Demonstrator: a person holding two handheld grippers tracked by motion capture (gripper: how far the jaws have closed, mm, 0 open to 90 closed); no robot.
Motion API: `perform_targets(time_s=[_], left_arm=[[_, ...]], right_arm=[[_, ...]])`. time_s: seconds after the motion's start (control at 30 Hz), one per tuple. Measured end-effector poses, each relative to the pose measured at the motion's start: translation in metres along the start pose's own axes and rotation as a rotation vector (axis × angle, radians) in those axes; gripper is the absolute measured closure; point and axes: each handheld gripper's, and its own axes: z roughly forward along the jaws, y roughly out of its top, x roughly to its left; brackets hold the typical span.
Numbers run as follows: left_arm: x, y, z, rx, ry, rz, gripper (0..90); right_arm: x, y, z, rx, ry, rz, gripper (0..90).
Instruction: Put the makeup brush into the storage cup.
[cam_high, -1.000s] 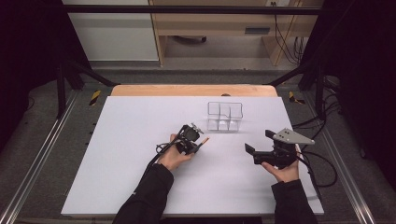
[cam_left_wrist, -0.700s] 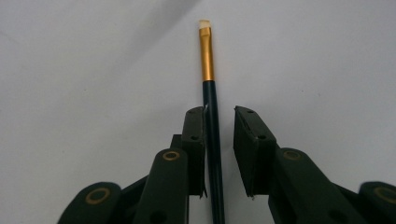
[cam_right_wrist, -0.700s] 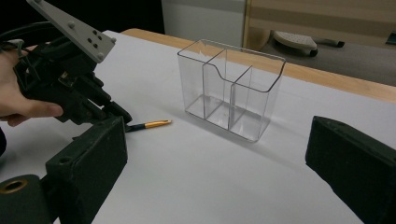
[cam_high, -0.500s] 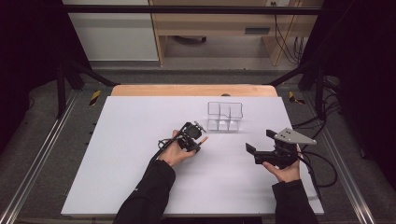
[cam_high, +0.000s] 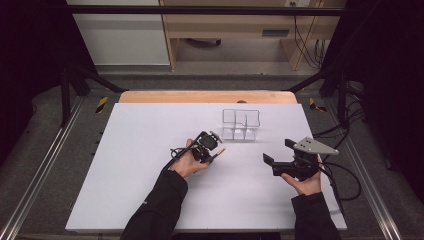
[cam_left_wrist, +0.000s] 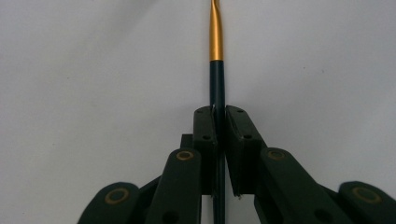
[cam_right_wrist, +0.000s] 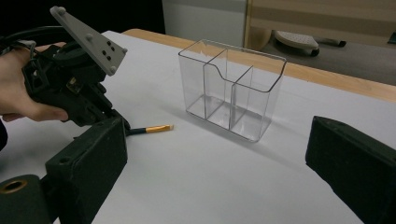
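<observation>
A thin brush with a black handle and gold ferrule (cam_left_wrist: 216, 42) lies along the white table, tip pointing away from my left gripper (cam_left_wrist: 220, 116). The left jaws have just been closing and now pinch the black handle between their pads. From above, the left gripper (cam_high: 212, 154) is at mid-table with the brush (cam_high: 220, 150) sticking out toward a clear three-compartment organizer (cam_high: 241, 124). My right gripper (cam_high: 278, 151) hovers to the right, open and empty. In its own view, the right gripper (cam_right_wrist: 219, 163) faces the organizer (cam_right_wrist: 231, 88), the brush (cam_right_wrist: 156, 129) and the left gripper (cam_right_wrist: 116, 122).
The white table top (cam_high: 125, 165) stretches wide to the left and front. A wooden strip (cam_high: 200, 96) edges its far side. Cables (cam_high: 345, 175) trail off the right gripper toward the table's right edge.
The left gripper has shifted only slightly near the brush. The right hand and the organizer stay where they were.
</observation>
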Motion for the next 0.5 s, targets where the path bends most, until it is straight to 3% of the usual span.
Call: perform_targets(time_s=[0.27, 0.4, 0.5], left_arm=[[0.0008, 0.0001, 0.0000, -0.001, -0.008, -0.001, 82.7], [0.0003, -0.0002, -0.0004, -0.004, -0.003, 0.022, 82.9], [-0.0019, 0.0005, -0.0045, -0.038, -0.008, 0.031, 82.9]], right_arm=[[0.0001, -0.0002, 0.0005, 0.004, 0.002, 0.001, 5.6], [0.0000, -0.0003, 0.0009, 0.004, 0.001, -0.001, 5.6], [0.0004, -0.0003, 0.0005, 0.004, 0.003, 0.002, 5.6]])
